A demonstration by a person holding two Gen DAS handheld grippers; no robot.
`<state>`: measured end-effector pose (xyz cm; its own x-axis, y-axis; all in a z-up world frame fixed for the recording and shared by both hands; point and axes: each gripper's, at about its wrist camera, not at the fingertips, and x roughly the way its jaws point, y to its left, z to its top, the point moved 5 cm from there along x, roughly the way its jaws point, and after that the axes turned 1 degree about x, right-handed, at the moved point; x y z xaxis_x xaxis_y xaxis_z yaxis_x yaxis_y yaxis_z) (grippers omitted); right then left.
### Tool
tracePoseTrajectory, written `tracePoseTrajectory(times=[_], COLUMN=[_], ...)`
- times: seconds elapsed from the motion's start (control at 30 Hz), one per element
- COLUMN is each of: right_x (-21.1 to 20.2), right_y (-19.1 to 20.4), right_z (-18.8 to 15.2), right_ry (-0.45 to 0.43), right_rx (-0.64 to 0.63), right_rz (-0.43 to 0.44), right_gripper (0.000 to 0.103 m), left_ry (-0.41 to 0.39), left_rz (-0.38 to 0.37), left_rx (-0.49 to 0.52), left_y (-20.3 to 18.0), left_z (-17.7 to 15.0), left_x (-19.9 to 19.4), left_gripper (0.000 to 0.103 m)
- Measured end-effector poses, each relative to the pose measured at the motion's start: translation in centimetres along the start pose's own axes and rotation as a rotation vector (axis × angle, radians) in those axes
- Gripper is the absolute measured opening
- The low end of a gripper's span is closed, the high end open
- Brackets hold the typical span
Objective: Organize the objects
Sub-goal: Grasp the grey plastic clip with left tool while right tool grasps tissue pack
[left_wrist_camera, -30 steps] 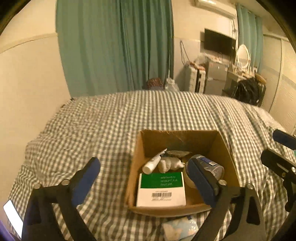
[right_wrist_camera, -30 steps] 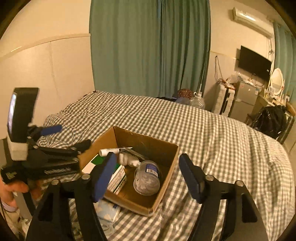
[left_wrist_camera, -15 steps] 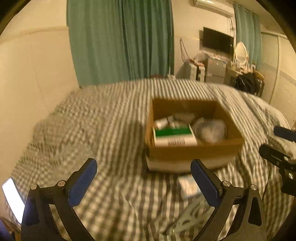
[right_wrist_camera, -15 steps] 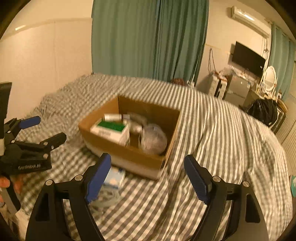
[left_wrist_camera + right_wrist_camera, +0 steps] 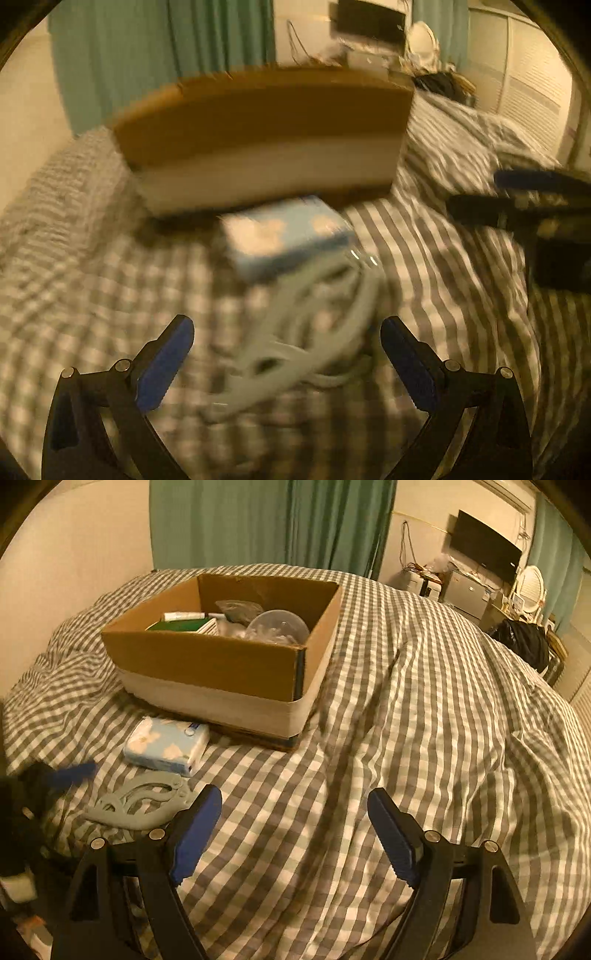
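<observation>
Hovering low over the checked bedspread [image 5: 406, 672], your left tongs [image 5: 286, 354] are released, pads spread wide, with the grey plastic hanger [image 5: 306, 339] lying between and just ahead of them; that view is badly blurred, so judge the gap with care. Beyond the hanger, further ahead of the same tongs, sits the pale blue tissue pack [image 5: 286, 236], and behind it the cardboard box [image 5: 262, 125], which already holds a green-topped carton [image 5: 181, 624], a white tube [image 5: 183, 615] and a clear round tub [image 5: 279, 627]. Your right tongs [image 5: 295, 834] are also released and grasp nothing, hanging above bare bedspread with the box ahead and to their left. From here the hanger looks the likely next pick, and it is an awkward one: it lies flat on soft bedding, so closing too low could pinch the cloth with it, and its thin open loops could slip or swing once lifted. The tissue pack lies just beside it, so a wide approach may nudge the pack. Lifting long plastic into a nearly full box could also catch the rim.
</observation>
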<state>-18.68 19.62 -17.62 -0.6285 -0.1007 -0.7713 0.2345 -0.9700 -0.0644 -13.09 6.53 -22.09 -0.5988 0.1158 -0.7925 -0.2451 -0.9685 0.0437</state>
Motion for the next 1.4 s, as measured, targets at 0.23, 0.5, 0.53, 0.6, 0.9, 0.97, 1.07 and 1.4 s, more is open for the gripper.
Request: tracePoseTrajectory(times=[0.23, 0.5, 0.53, 0.6, 0.9, 0.97, 1.07, 1.4], right_x=[0.0, -1.1, -1.2, -1.4, -0.6, -0.1, 0.8, 6.0], right_y=[-0.2, 0.1, 0.2, 0.4, 4.3, 6.0, 8.1, 11.5], right_z=[-0.3, -0.1, -0.1, 0.1, 1.4, 2.0, 2.7, 4.1], right_ry=[-0.002, -0.024, -0.027, -0.031, -0.027, -0.025, -0.017, 0.053], right_rx=[0.014, 0.013, 0.013, 0.012, -0.062, -0.091, -0.123, -0.123], right_rz=[0.007, 0.014, 0.015, 0.02, 0.063, 0.086, 0.106, 0.119], right_gripper=[0.081, 0.081, 0.081, 0.081, 0.081, 0.081, 0.086, 0.089], left_ry=[0.026, 0.021, 0.014, -0.005, -0.051, -0.065, -0.068, -0.051], left_rz=[-0.077, -0.065, -0.06, -0.058, 0.019, 0.046, 0.085, 0.126], left_rx=[-0.067, -0.094, -0.113, -0.146, -0.293, -0.31, -0.325, -0.303], left_y=[0.3, 1.4, 2.0, 3.0, 9.4, 10.8, 12.5, 13.8], left_z=[0.2, 0.2, 0.3, 0.5, 2.5, 3.0, 3.8, 4.0], left_x=[0.8, -2.0, -2.5, -3.4, -5.4, -5.5, -5.3, -3.2], left_gripper=[0.073, 0.063, 0.063, 0.063, 0.063, 0.063, 0.063, 0.063])
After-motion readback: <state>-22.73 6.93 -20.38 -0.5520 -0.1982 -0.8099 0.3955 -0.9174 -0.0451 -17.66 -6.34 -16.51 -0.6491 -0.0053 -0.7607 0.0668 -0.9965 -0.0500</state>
